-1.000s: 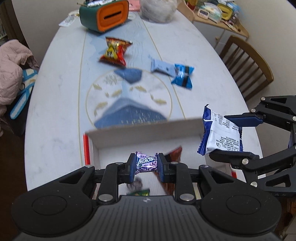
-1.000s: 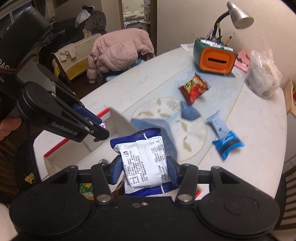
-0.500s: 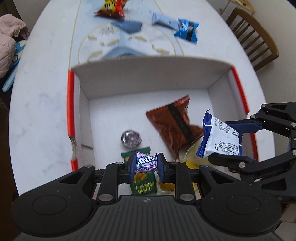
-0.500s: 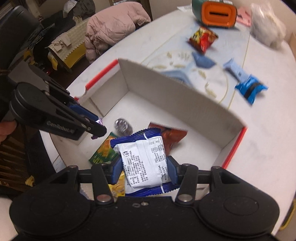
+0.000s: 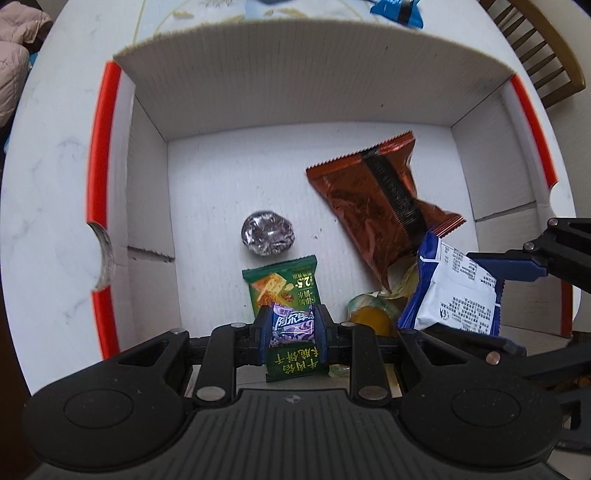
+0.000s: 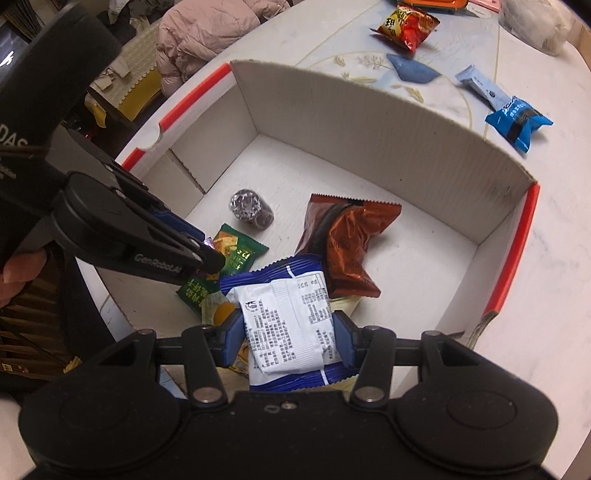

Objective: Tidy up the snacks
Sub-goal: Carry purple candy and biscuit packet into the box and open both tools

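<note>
Left gripper (image 5: 291, 326) pinched on a small purple candy wrapper (image 5: 292, 324), pointing down into the white cardboard box (image 5: 295, 92), above the green cracker packet (image 5: 284, 288) on the box floor. Right gripper (image 6: 290, 334) clamped on a blue-and-white snack packet (image 6: 290, 325), printed white side showing, also over the box near its front. On the box floor: brown-red foil packet (image 6: 347, 236) tilted toward the right side, round foil-wrapped piece (image 5: 266, 238) left of it, yellow jelly cup (image 5: 371, 314) partly under the blue-and-white packet. Box has red-edged side flaps and sits on a white marble-look table (image 6: 554, 221). Outside the box on the table: red chip bag (image 6: 406, 26), pale blue bar (image 6: 480, 86), bright blue packet (image 6: 519, 120) touching it. Pink jacket (image 6: 214, 33) beyond the table's far-left edge. A hand (image 6: 18, 271) grips the left gripper's handle.
</note>
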### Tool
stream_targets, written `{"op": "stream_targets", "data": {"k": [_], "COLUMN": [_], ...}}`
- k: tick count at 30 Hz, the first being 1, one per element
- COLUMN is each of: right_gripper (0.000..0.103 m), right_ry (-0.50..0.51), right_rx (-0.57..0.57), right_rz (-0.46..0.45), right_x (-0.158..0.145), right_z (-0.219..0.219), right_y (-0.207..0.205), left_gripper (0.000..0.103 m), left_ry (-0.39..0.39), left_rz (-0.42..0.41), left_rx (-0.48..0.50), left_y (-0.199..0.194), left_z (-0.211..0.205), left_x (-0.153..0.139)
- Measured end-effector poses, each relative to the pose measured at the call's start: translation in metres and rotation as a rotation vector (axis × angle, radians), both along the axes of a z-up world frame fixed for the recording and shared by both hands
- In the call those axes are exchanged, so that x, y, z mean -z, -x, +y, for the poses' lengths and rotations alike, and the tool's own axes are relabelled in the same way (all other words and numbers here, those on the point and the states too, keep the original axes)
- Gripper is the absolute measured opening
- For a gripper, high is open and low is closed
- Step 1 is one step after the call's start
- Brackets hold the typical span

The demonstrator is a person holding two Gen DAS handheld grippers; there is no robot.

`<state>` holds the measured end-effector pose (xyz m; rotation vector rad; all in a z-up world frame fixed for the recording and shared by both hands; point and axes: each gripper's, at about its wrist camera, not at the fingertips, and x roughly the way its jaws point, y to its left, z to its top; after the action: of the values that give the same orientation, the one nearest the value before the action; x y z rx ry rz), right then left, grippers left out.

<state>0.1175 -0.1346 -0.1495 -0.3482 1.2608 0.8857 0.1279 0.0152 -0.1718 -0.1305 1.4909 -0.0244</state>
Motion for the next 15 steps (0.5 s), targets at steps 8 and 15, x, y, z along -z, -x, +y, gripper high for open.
{"op": "stream_targets", "data": {"k": [8,15], "right_gripper": [0.050,0.052], "right_ry": [0.019,0.025], "right_rx": [0.001,0.001], "right_rz": [0.010,0.002], "right_x": [0.009,0.010], "right_z": [0.003,0.004], "right_y": [0.005,0.007], "left_gripper": [0.024,0.027], "left_ry": [0.020,0.006], "left_rz": [0.025,0.020], "left_rx": [-0.010,0.002], "left_y": [0.002,0.009], "left_z": [0.001,0.000], "left_x": [0.011,0.011]}}
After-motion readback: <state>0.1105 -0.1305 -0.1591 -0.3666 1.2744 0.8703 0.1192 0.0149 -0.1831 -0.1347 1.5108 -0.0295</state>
